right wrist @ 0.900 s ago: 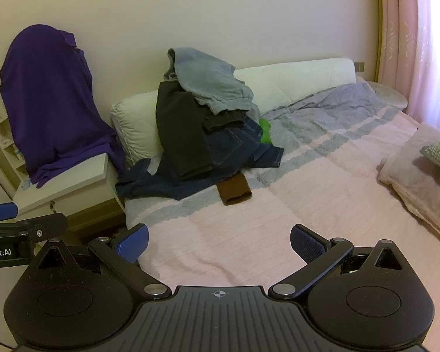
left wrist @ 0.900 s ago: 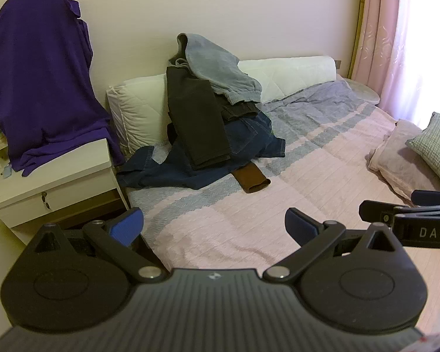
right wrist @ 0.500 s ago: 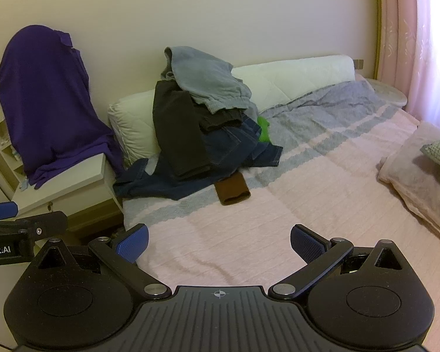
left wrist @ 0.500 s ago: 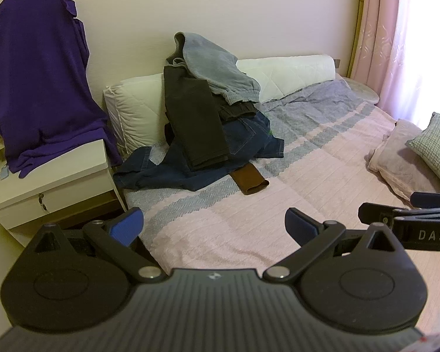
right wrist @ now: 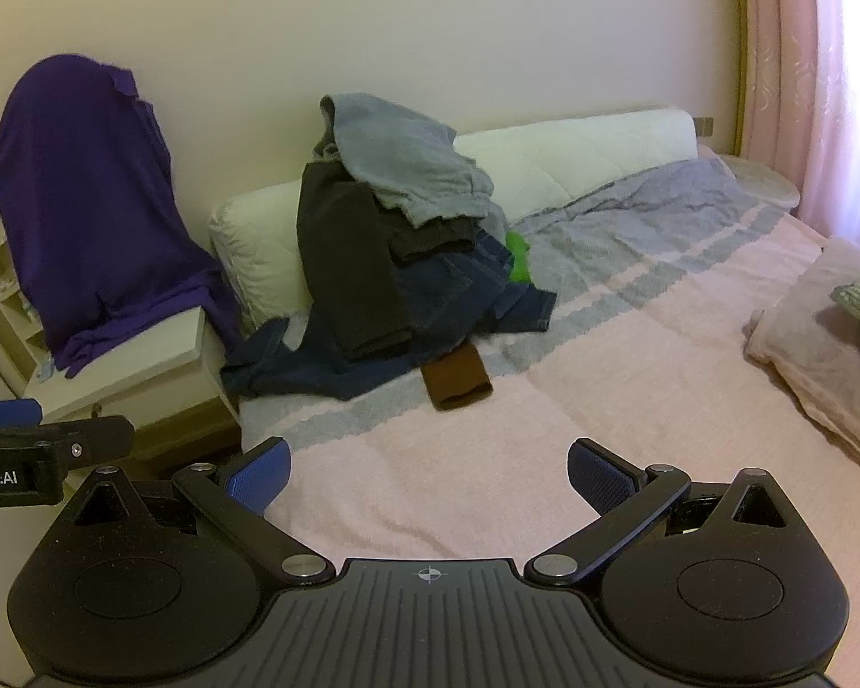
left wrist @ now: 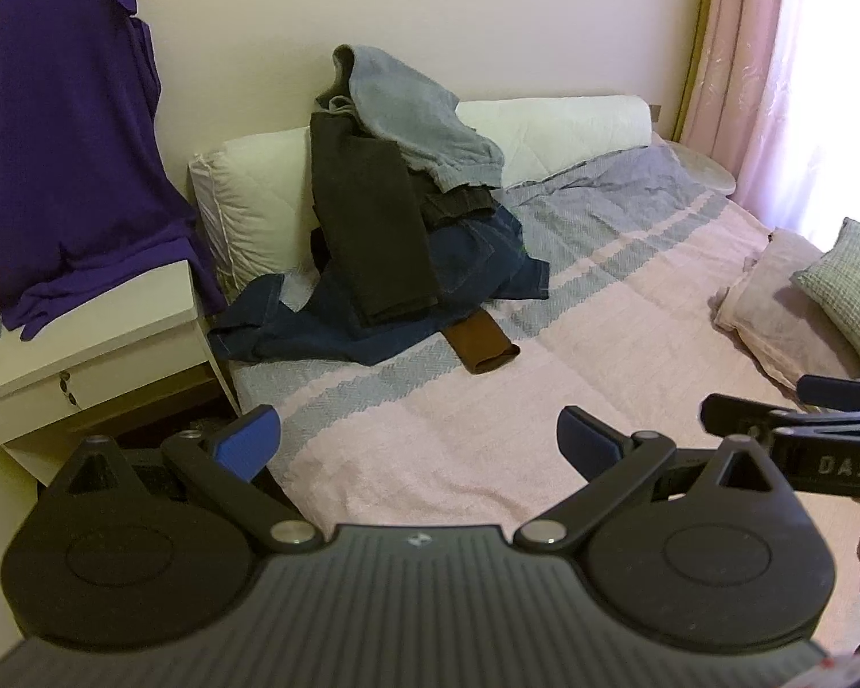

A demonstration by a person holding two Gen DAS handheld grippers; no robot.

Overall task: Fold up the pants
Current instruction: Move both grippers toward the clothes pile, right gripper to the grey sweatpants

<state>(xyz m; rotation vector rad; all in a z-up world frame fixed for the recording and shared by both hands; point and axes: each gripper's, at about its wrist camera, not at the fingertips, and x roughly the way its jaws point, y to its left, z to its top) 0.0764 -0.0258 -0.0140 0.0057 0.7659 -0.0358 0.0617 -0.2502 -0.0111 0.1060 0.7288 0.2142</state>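
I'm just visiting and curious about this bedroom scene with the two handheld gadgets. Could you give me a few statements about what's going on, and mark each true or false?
1. Both grippers, left gripper and right gripper, have their jaws spread with nothing between them. True.
2. The pile of pants lies folded flat in the middle of the bed. False: it is an untidy heap leaning against the white pillows at the head end.
3. A grey garment tops the pile. True.
4. A purple garment lies on the pink blanket. False: it hangs over something beside the bed, above a white nightstand.
5. A brown piece sticks out from under the pile. True.
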